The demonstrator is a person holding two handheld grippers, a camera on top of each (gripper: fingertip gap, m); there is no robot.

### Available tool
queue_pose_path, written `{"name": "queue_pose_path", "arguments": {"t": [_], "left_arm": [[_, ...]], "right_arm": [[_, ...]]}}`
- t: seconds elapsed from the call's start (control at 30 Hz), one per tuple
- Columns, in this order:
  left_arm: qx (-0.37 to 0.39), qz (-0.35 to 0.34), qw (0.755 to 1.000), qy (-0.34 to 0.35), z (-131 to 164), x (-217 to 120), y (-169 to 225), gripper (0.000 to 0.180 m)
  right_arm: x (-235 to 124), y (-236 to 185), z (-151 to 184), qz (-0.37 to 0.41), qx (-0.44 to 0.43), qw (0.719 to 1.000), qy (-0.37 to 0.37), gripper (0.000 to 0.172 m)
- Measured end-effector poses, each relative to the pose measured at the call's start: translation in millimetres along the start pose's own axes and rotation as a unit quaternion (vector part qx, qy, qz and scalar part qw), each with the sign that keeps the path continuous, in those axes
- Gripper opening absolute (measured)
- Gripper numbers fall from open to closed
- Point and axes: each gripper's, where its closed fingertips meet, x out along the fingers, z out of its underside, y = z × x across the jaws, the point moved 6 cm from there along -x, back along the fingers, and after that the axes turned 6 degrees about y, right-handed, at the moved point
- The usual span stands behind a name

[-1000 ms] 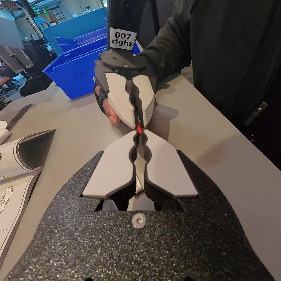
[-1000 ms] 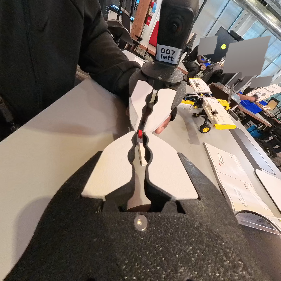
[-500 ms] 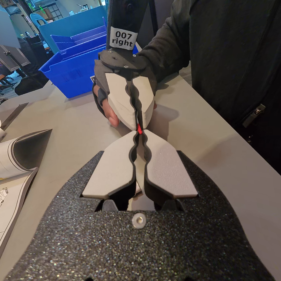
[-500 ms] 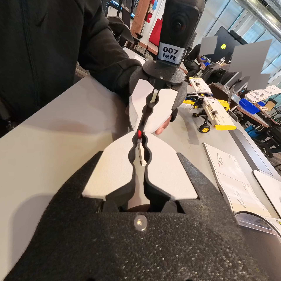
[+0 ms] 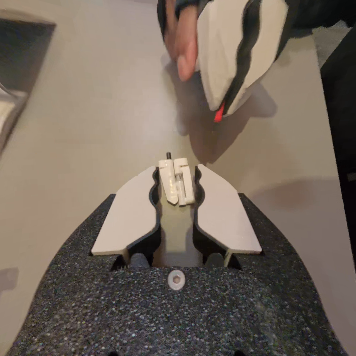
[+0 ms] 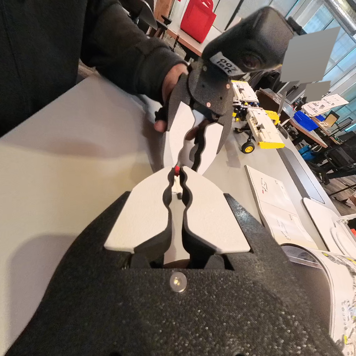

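Red pin (image 6: 176, 170) in right gripper (image 6: 176, 168)

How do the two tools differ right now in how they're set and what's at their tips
The left tool stands open, a gap either side of the white brick piece lying between its fingers; the right tool is shut on a small red piece. The white piece is the larger. Both tools have white fingers on black bodies over the same pale table.

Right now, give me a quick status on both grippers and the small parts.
Left gripper open, white brick assembly lying between its fingers on the table. Right gripper shut on a small red pin. Instruction booklet off to the side.
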Motion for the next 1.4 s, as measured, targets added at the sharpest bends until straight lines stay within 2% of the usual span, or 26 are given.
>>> {"name": "queue_pose_path", "arguments": {"t": [0.17,0.37,0.57,0.97,1.1,1.13,1.23,1.3,1.4], "left_arm": [[-0.072,0.003,0.997,-0.024,2.5,3.9,-8.0,0.039],[-0.102,0.018,0.994,-0.046,3.4,1.7,-8.5,0.031],[-0.097,0.038,0.992,-0.069,4.5,3.0,1.1,0.014],[-0.120,0.104,0.987,-0.037,4.5,4.6,8.7,0.000],[-0.107,0.101,0.989,-0.034,3.7,4.9,9.5,0.000],[-0.098,0.106,0.989,-0.033,3.2,3.7,11.6,0.001],[-0.071,0.147,0.985,-0.046,3.0,1.5,25.1,0.027],[-0.037,0.146,0.986,-0.067,4.4,4.8,31.8,0.042],[0.003,0.139,0.987,-0.085,1.7,8.0,38.7,0.047]], "right_arm": [[2.0,-2.1,4.6,-0.006,-0.010,1.000,-0.019,0.004],[2.3,-3.5,8.1,-0.010,-0.010,1.000,-0.028,0.004],[5.8,-8.3,11.0,-0.019,-0.021,0.999,-0.045,0.004],[11.3,-8.5,18.8,-0.023,0.000,0.995,-0.100,0.004],[11.5,-11.2,18.7,-0.039,0.012,0.993,-0.106,0.004],[11.3,-11.8,18.5,-0.042,0.015,0.993,-0.106,0.004],[11.2,-12.1,19.0,-0.046,0.017,0.993,-0.109,0.004],[11.6,-12.3,19.2,-0.047,0.016,0.993,-0.111,0.004],[11.5,-12.5,19.4,-0.048,0.015,0.993,-0.111,0.004]]}}
